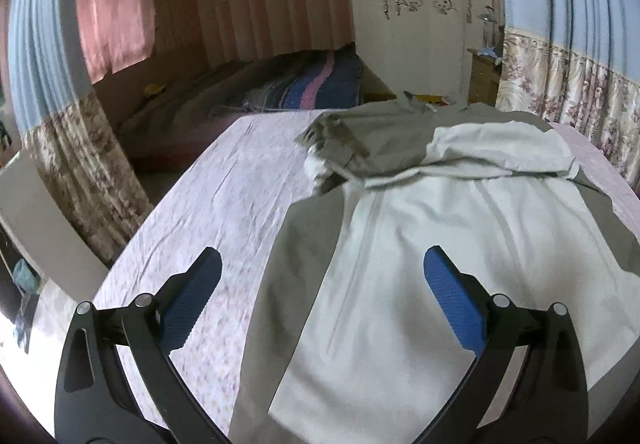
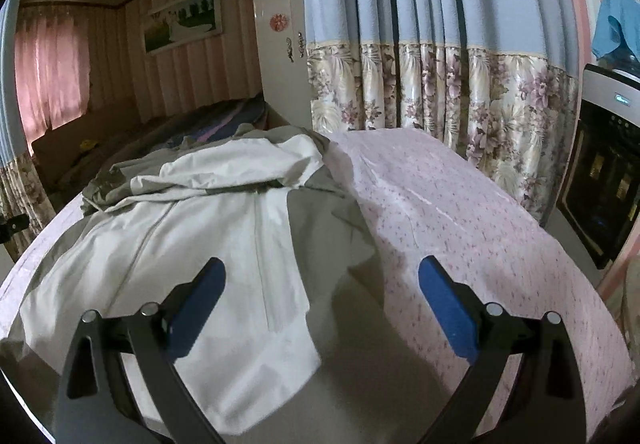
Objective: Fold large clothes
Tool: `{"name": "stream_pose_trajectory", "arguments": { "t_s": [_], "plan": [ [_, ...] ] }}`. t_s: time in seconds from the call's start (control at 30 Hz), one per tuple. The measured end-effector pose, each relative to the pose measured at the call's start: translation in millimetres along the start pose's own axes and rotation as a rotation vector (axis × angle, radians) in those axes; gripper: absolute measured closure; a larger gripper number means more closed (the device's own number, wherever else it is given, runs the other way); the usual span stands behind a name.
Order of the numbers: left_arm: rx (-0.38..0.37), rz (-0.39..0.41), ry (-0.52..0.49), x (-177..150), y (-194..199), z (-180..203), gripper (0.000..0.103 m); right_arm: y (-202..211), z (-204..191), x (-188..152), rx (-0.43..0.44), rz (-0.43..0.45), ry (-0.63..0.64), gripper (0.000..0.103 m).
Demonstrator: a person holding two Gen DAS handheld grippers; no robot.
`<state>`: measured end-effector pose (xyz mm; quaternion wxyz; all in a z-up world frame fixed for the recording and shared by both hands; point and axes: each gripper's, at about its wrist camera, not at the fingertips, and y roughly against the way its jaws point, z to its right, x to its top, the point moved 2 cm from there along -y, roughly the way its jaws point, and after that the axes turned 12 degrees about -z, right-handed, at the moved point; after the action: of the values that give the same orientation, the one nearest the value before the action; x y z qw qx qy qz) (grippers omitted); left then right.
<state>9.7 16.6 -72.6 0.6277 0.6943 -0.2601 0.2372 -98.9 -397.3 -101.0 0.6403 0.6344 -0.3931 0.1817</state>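
Note:
A large white and olive-grey hooded jacket (image 1: pixel 440 228) lies spread on a table covered with a pale pink flowered cloth (image 1: pixel 224 204). Its hood and one sleeve are bunched at the far end. My left gripper (image 1: pixel 322 268) is open and empty, hovering above the jacket's left olive side panel near the hem. In the right wrist view the jacket (image 2: pixel 192 228) fills the left and middle, on the same cloth (image 2: pixel 460 228). My right gripper (image 2: pixel 322 276) is open and empty above the jacket's right olive side panel.
A bed with a striped blanket (image 1: pixel 304 84) stands beyond the table. A white wardrobe (image 1: pixel 416 12) is at the back. Blue and flowered curtains (image 2: pixel 440 92) hang close behind the table's right side. A dark appliance (image 2: pixel 604 172) stands at the far right.

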Motion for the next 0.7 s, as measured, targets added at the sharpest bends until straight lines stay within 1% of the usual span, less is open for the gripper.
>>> {"name": "stream_pose_trajectory", "arguments": {
  "t_s": [0.1,0.2,0.3,0.4,0.53,0.63,0.7],
  "plan": [
    [-0.012,-0.022,0.071,-30.1,-5.6,-23.2,0.003,5.1,3.4,-13.5,-0.020,0.014,0.003,0.006],
    [-0.031,-0.064,0.134,-55.6,-14.4,-42.7,0.003,5.4,8.2,-27.1,-0.033,-0.001,-0.003,0.006],
    [-0.020,-0.093,0.158,-80.0,-20.7,-54.3,0.003,6.5,9.4,-38.9,-0.037,-0.011,-0.003,0.006],
    [-0.027,-0.107,0.154,-97.8,-21.5,-58.3,0.003,11.4,10.9,-48.4,-0.048,-0.015,0.003,0.006],
    [-0.014,-0.128,0.125,-120.8,-16.6,-62.1,0.003,15.6,13.7,-56.3,-0.049,-0.024,0.005,0.006],
    [-0.056,-0.167,0.120,-133.8,-16.2,-65.3,0.003,16.6,16.7,-62.9,-0.070,-0.049,0.016,0.006],
    [-0.093,-0.197,0.126,-140.0,-18.3,-65.3,0.010,17.5,18.6,-65.3,-0.085,-0.066,0.027,0.006]
  ]
}}
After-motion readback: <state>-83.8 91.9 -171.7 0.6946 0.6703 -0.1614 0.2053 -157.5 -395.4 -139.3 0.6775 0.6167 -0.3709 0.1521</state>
